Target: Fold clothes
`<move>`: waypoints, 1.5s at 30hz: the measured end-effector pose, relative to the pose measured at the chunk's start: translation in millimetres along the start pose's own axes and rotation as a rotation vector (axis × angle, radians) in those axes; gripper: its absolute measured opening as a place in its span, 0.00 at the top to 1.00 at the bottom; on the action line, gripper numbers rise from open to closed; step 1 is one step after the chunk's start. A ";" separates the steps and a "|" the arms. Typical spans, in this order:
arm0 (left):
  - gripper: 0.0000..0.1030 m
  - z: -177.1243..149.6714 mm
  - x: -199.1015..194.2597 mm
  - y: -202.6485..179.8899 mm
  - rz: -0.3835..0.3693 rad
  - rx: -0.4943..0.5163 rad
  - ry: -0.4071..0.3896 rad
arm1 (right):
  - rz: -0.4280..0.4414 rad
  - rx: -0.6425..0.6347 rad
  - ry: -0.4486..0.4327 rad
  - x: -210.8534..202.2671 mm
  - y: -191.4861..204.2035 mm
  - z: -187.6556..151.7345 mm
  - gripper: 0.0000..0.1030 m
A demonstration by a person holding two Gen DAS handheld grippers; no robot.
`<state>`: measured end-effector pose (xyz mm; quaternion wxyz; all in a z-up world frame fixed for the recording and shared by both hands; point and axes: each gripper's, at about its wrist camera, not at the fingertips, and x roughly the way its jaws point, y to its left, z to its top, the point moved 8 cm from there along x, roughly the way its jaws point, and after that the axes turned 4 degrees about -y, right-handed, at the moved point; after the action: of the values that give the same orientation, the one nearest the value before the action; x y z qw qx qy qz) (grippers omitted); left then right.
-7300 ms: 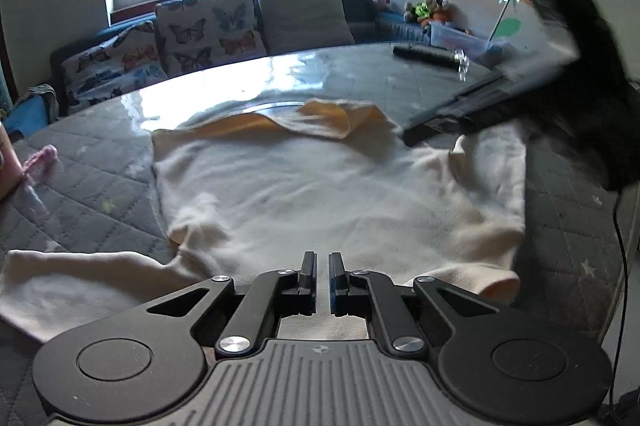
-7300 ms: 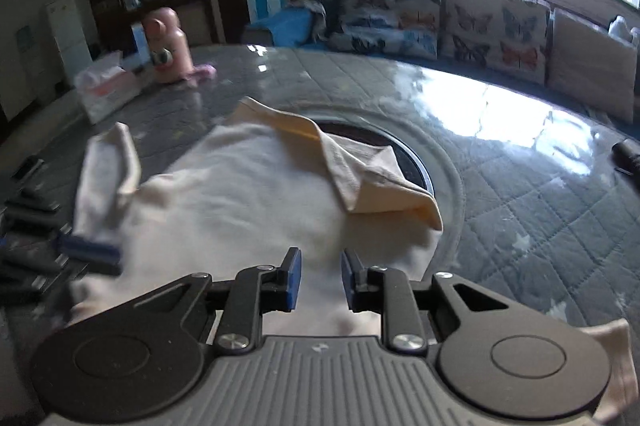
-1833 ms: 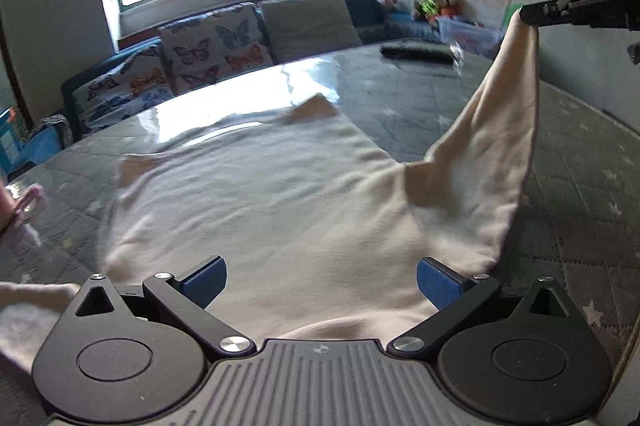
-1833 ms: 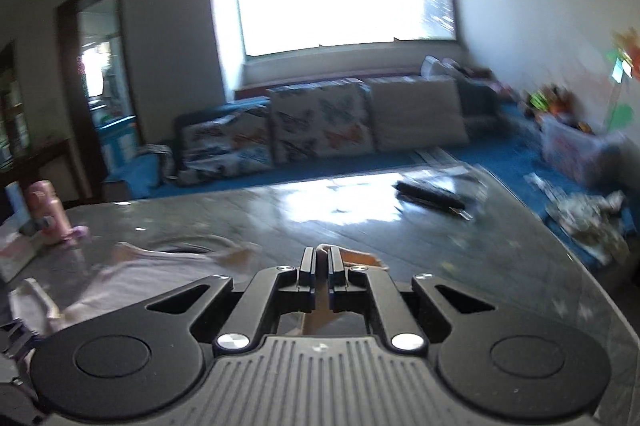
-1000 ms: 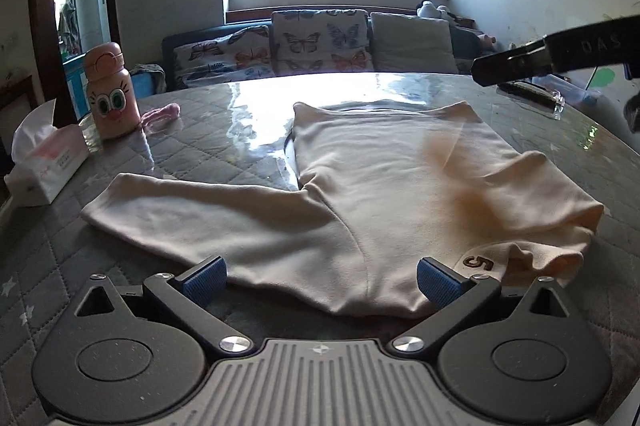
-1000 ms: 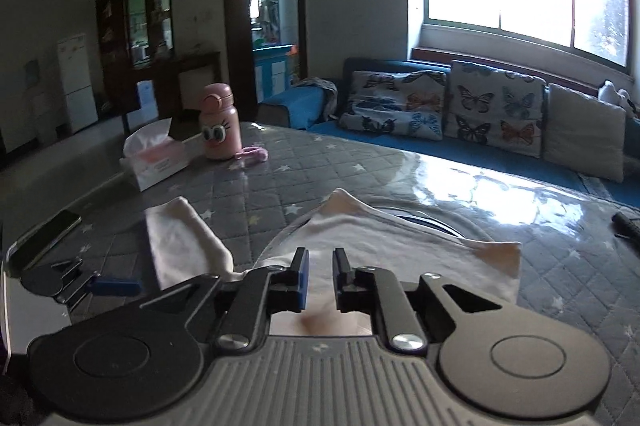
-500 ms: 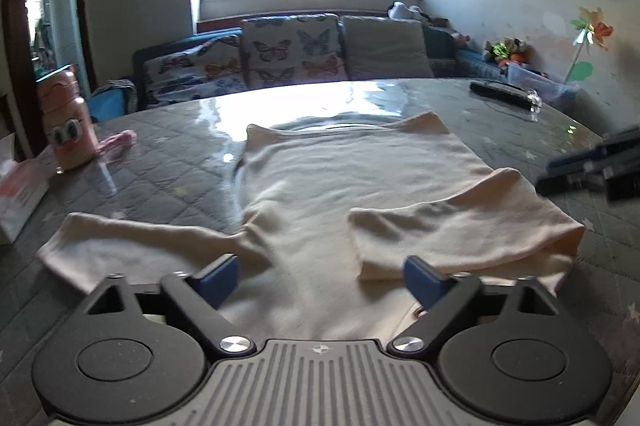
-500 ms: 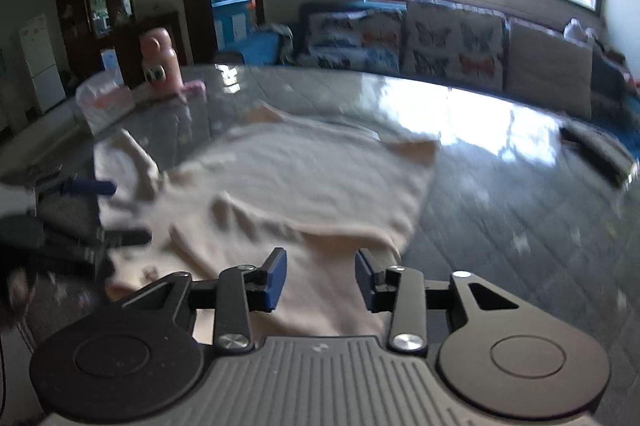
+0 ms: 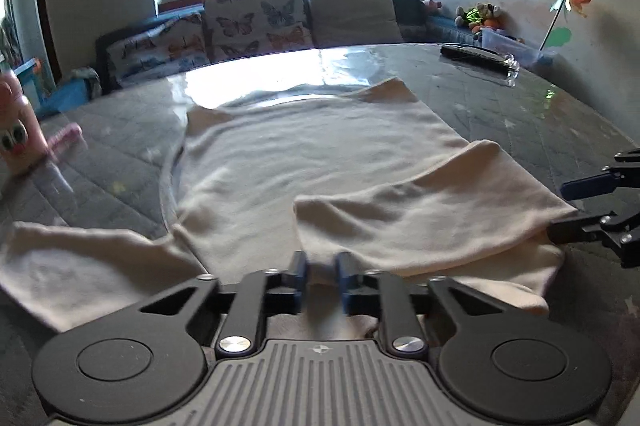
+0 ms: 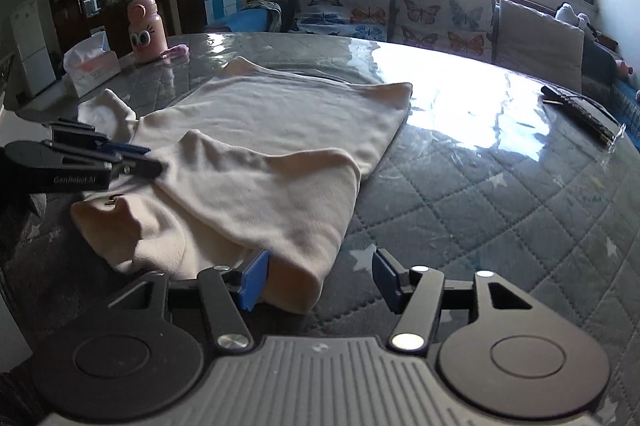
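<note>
Left hand-held gripper [image 9: 321, 272] — tilted down, closing on shirt [image 9: 320, 153]

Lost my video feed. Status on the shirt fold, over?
Left hand-held gripper closing on the cream shirt near edge. Right hand-held gripper opening, folded sleeve between its jaws, released. Other sleeve unfolded. Nothing in the way.

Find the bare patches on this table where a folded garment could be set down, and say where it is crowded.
Free: the quilted grey tabletop between the cream long-sleeved top and the black remote control, and the glossy strip beyond the top's hem. Crowded: the corner holding the pink cartoon-eyed bottle and white tissue box, near the unfolded sleeve.
</note>
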<state>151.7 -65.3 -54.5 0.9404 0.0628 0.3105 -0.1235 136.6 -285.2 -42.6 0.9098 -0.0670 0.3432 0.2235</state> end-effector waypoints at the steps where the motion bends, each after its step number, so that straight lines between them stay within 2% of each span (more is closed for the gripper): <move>1: 0.91 4.1 -2.2 0.0 0.002 0.001 -0.009 | 0.000 -0.001 -0.001 0.7 0.7 -0.7 0.42; 12: 0.93 83.0 -54.4 -3.0 0.005 0.047 -0.231 | -0.053 0.002 0.018 5.8 -2.8 -10.1 0.39; 15: 0.93 82.6 -59.8 0.7 0.006 0.048 -0.237 | -0.074 -0.010 0.017 1.9 -4.8 -12.2 0.39; 20: 0.92 46.4 -49.6 12.6 0.025 0.047 -0.143 | -0.081 -0.017 0.024 -2.4 -7.8 -15.9 0.38; 23: 0.88 18.2 -38.8 19.7 0.042 0.049 -0.062 | -0.075 -0.017 0.033 -5.2 -8.5 -15.8 0.38; 26: 0.86 0.2 -32.9 28.8 0.071 0.053 -0.020 | -0.047 -0.023 0.038 -9.3 -5.5 -11.7 0.39; 29: 0.75 -5.9 -36.5 39.8 0.097 0.029 -0.023 | -0.011 -0.038 0.021 -12.6 1.0 -1.0 0.41; 31: 0.74 -2.6 -39.6 46.2 0.095 0.001 -0.039 | 0.005 -0.046 -0.005 -13.0 6.3 10.3 0.45; 35: 0.74 4.9 -35.7 38.4 0.042 -0.018 -0.062 | 0.041 -0.025 -0.037 -1.4 15.0 29.9 0.59; 38: 0.74 3.5 -22.4 29.1 0.004 -0.028 -0.045 | 0.060 -0.021 -0.037 14.3 20.9 39.1 0.67; 43: 0.75 -4.4 -0.4 26.4 -0.029 -0.068 0.006 | 0.076 -0.018 -0.021 40.8 25.8 44.7 0.69; 45: 0.75 -6.2 4.2 28.9 -0.023 -0.062 0.004 | 0.072 -0.013 -0.007 49.0 24.6 42.9 0.69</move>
<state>159.3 -37.2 -60.8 0.9398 0.0304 0.3168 -0.1246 183.6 -233.8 -41.5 0.9019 -0.0598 0.3405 0.2589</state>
